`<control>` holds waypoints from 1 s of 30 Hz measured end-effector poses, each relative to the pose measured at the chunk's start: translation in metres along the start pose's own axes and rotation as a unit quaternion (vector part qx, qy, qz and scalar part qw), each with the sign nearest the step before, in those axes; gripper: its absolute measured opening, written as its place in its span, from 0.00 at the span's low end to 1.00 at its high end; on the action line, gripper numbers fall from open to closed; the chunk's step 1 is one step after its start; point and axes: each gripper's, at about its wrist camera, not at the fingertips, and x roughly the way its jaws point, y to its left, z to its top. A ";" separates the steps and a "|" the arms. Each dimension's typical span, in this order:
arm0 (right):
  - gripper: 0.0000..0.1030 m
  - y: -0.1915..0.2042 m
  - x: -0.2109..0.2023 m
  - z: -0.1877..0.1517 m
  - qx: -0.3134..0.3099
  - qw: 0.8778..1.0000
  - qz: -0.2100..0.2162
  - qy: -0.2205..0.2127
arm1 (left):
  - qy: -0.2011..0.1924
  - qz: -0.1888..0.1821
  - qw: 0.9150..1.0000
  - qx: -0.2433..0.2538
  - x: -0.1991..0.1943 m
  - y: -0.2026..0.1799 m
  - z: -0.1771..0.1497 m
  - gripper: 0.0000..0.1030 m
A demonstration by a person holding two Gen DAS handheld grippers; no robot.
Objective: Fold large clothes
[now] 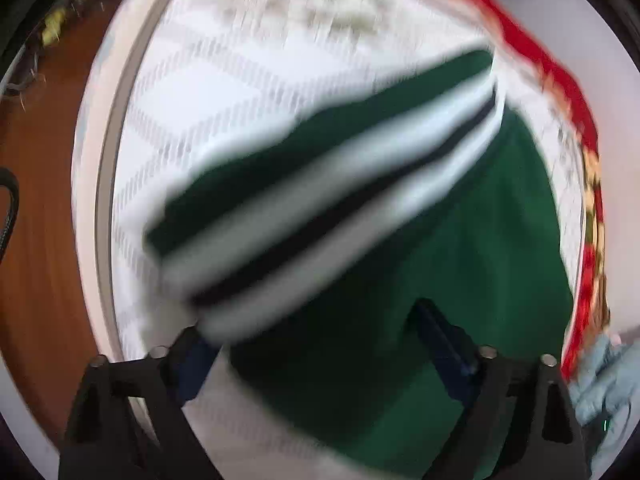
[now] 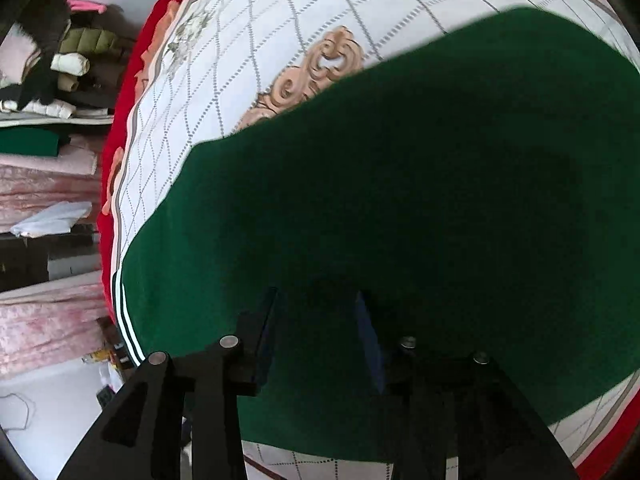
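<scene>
Both tools gape over the green garment [image 2: 400, 200]: left tool [image 1: 308, 332] wide, right tool [image 2: 316, 300] narrower, gripping nothing.

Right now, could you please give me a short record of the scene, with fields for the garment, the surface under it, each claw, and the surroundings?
garment: green garment with white and dark stripes, spread flat
surface: white quilted bedspread with a red border
left claw: left claw open above the striped part, nothing pinched
right claw: right claw parted over plain green cloth, no grip seen
surroundings: stacked pink fabric beside the bed; wooden floor
image quality: left wrist view blurred
</scene>
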 end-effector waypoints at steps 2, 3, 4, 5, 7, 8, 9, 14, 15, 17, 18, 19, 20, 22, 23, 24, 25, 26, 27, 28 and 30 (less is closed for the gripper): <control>0.40 0.001 0.004 0.001 0.014 1.000 0.001 0.002 | -0.030 -0.010 0.999 -0.004 -0.004 -0.007 0.012 0.48; 0.39 0.005 0.007 0.002 0.017 1.000 -0.002 0.004 | -0.042 -0.017 0.999 0.006 -0.007 -0.012 0.019 0.37; 0.39 0.006 0.003 0.000 0.016 1.000 -0.007 0.005 | -0.051 -0.032 0.998 0.025 -0.010 -0.021 0.029 0.29; 0.40 0.012 0.008 0.005 0.014 1.000 -0.009 0.008 | -0.062 -0.043 0.996 0.041 -0.014 -0.031 0.038 0.25; 0.40 0.014 0.004 0.004 0.007 1.000 -0.011 0.017 | -0.083 -0.048 0.992 0.077 -0.021 -0.051 0.054 0.23; 0.39 0.020 0.006 0.006 0.001 1.000 -0.011 0.023 | -0.093 -0.051 0.990 0.094 -0.023 -0.060 0.065 0.23; 0.40 0.028 0.008 0.008 -0.007 1.000 -0.010 0.028 | -0.100 -0.057 0.988 0.106 -0.026 -0.067 0.074 0.23; 0.40 0.052 0.049 0.025 -0.049 0.995 -0.052 0.065 | -0.085 -0.072 0.985 0.134 -0.017 -0.069 0.101 0.28; 0.40 0.056 0.064 0.030 -0.055 0.993 -0.079 0.071 | -0.069 -0.073 0.987 0.129 -0.008 -0.064 0.104 0.32; 0.40 0.059 0.085 0.039 -0.055 0.989 -0.114 0.072 | -0.043 -0.095 0.989 0.108 0.008 -0.052 0.107 0.51; 0.40 0.064 0.088 0.043 -0.051 0.987 -0.130 0.076 | -0.034 -0.106 0.989 0.097 0.014 -0.050 0.107 0.58; 0.40 0.067 0.090 0.045 -0.048 0.985 -0.143 0.085 | -0.024 -0.122 0.989 0.083 0.021 -0.045 0.107 0.61; 0.42 0.070 0.092 0.046 -0.049 0.983 -0.150 0.091 | -0.021 -0.142 0.987 0.070 0.026 -0.041 0.106 0.65; 0.42 0.070 0.090 0.047 -0.050 0.983 -0.146 0.097 | -0.029 -0.162 0.984 0.066 0.025 -0.044 0.103 0.75; 0.45 0.068 0.087 0.047 -0.051 0.985 -0.131 0.100 | -0.030 -0.169 0.983 0.068 0.027 -0.050 0.102 0.76; 0.47 0.066 0.084 0.047 -0.054 0.987 -0.113 0.101 | -0.033 -0.160 0.984 0.072 0.028 -0.057 0.101 0.76; 0.47 0.064 0.081 0.046 -0.058 0.988 -0.099 0.102 | -0.042 -0.154 0.984 0.076 0.029 -0.063 0.100 0.76; 0.47 0.060 0.078 0.045 -0.062 0.990 -0.083 0.100 | -0.052 -0.152 0.984 0.078 0.028 -0.068 0.098 0.75; 0.47 0.056 0.075 0.045 -0.060 0.991 -0.067 0.096 | -0.062 -0.149 0.984 0.078 0.028 -0.072 0.097 0.75; 0.47 0.051 0.073 0.045 -0.053 0.993 -0.052 0.093 | -0.069 -0.146 0.984 0.080 0.028 -0.077 0.097 0.64; 0.47 0.043 0.070 0.046 -0.038 0.995 -0.030 0.090 | -0.081 -0.130 0.984 0.090 0.024 -0.086 0.098 0.23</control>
